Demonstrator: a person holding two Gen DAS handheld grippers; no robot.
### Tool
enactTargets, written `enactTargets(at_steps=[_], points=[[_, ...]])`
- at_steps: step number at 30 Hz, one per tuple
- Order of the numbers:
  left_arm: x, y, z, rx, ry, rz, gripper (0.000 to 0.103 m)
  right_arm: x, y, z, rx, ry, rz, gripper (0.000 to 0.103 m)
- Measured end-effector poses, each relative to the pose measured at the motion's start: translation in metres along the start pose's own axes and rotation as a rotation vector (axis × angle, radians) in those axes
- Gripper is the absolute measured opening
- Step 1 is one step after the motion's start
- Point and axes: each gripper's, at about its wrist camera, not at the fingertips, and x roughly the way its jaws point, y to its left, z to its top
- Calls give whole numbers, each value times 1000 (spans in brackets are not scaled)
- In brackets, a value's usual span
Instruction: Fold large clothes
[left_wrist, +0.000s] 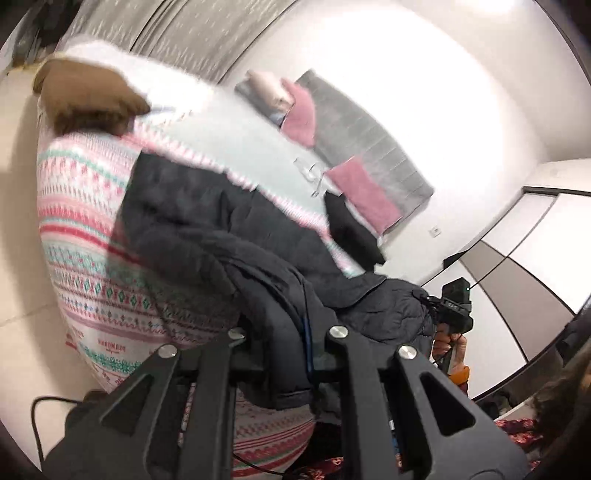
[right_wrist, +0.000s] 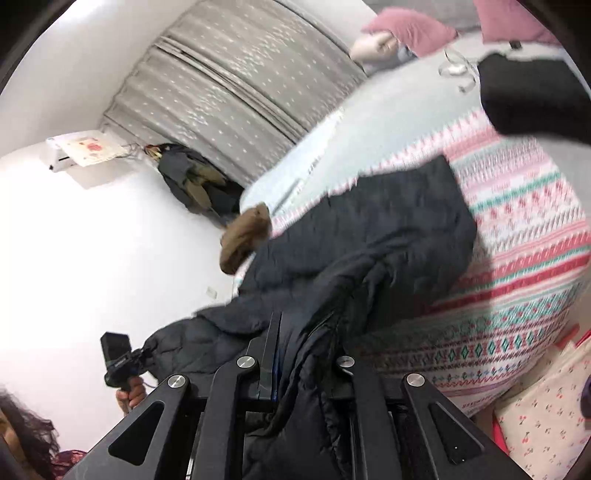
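A large dark navy padded jacket (left_wrist: 229, 229) lies spread on a bed and trails off its near edge. My left gripper (left_wrist: 291, 350) is shut on a bunched edge of the jacket, lifted above the bed. My right gripper (right_wrist: 299, 354) is shut on another fold of the same jacket (right_wrist: 369, 236). The right gripper also shows in the left wrist view (left_wrist: 448, 314), at the jacket's far corner. The left gripper also shows in the right wrist view (right_wrist: 122, 363), at the jacket's other corner.
The bed has a pink, white and teal patterned cover (left_wrist: 81, 229). A brown garment (left_wrist: 88, 96) lies at one corner. Another black garment (right_wrist: 535, 96) and pink pillows (left_wrist: 365, 192) lie near the headboard. Grey curtains (right_wrist: 236, 85) hang behind. A white wall (left_wrist: 424, 92) flanks the bed.
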Motion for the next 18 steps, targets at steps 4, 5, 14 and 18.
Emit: enactTargets(at_steps=[4,5,14,18], points=[[-17,-10,16,37,-48,6,16,-14,16,12,-5,-45,-31,12],[-14,-9,15,36,-54,25,16,-13,18,18,-12,-53,-48,12],[80,50,74,-25,-118,292,16,68,-17,69,51,-90,-266,12],[136,84,104,-40,-106,397,17,113,-48,91,125,-122,-335,12]])
